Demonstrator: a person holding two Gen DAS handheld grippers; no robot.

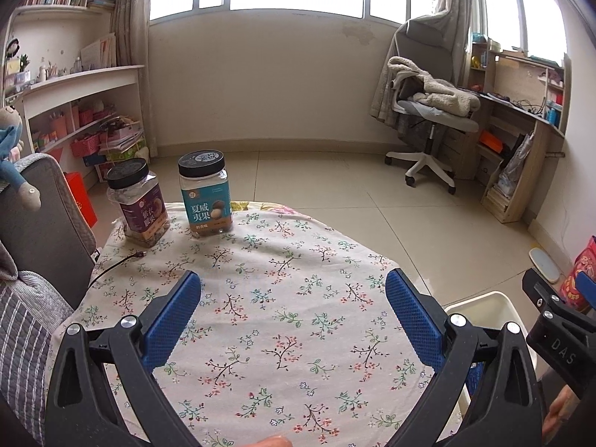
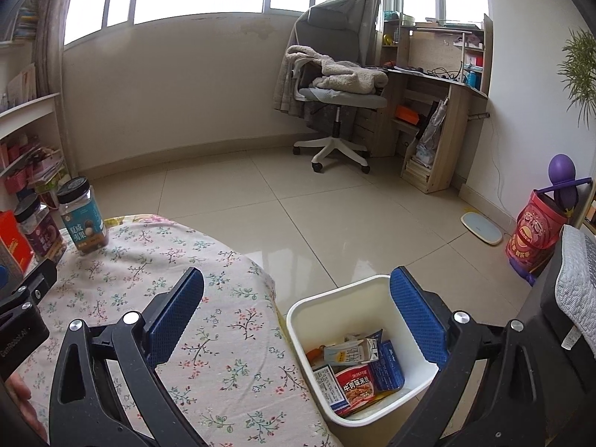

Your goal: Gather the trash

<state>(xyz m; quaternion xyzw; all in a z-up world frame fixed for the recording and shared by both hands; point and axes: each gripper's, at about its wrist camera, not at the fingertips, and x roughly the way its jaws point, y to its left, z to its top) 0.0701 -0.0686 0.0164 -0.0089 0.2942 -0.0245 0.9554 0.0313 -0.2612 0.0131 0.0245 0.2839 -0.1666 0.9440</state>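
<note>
Trash point(image 2: 359, 376), a heap of flattened cartons and printed snack packets, lies at the bottom of a white bin point(image 2: 298, 320) that stands on the tiled floor just beside the right edge of the table point(image 2: 223, 335); in the left wrist view only the bin's rim point(image 1: 480, 307) shows past that edge. The left gripper point(image 1: 293, 316) is spread wide, its blue ribbed pads well apart, and hangs above the cloth-covered tabletop point(image 1: 298, 298) near its front edge, with nothing between the pads and nothing touched. The right gripper point(image 2: 297, 316) is likewise spread wide and grips nothing: its left finger stands over the table's right edge, its right finger over the bin's far right rim, so that the opening spans the bin mouth; whether either finger touches the bin cannot be told. At the table's far left corner stand two upright black-lidded jars, a teal-labelled jar point(image 1: 206, 195) and, just to its left and apart from it, a purple-labelled jar point(image 1: 140, 203). A thin black cable point(image 1: 115, 264) crosses the left edge of the cloth in front of the purple-labelled jar
</note>
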